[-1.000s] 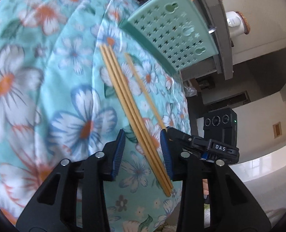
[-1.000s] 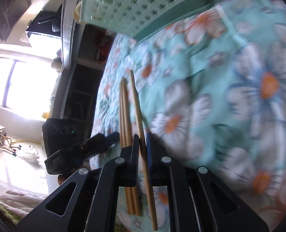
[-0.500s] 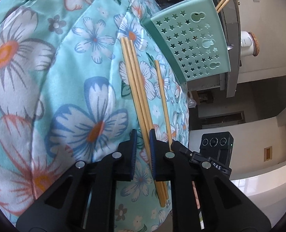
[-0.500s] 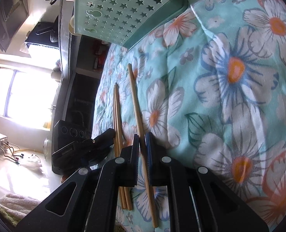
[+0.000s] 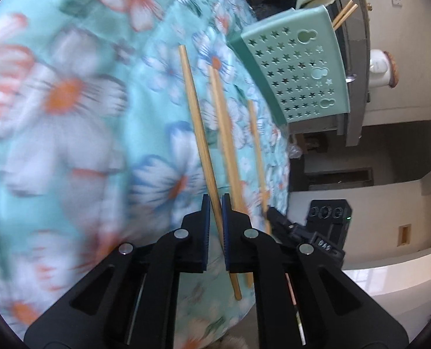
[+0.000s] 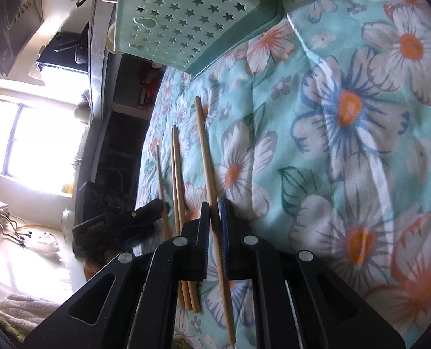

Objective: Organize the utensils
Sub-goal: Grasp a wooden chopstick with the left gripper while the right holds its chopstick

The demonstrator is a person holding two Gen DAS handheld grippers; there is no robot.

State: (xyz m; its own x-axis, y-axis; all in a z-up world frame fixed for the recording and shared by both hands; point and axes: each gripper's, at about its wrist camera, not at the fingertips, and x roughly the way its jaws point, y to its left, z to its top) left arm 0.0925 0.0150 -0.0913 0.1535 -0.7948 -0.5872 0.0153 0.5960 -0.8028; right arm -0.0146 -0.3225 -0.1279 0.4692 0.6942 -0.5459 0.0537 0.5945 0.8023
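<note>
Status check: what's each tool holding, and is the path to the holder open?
Left tool shut on one chopstick. Right tool shut on another chopstick. Two chopsticks loose on cloth. Nothing between tools and green holder.

Left gripper [image 5: 214, 203] clamped on a single wooden chopstick [image 5: 196, 128] above a floral tablecloth [image 5: 69, 133].

The blue-padded fingers [image 5: 206, 212] close on the chopstick near its lower end; the stick angles up and to the left. Just to its right lie a pair of chopsticks [image 5: 225, 145], close together, and one more chopstick [image 5: 256, 151] slightly apart. The other gripper [image 5: 276, 218] touches that last stick's lower end. A mint-green utensil holder [image 5: 296, 67] with star-shaped cutouts stands at upper right, two chopstick tips [image 5: 345, 13] projecting from its top. The cloth is motion-blurred.
</note>
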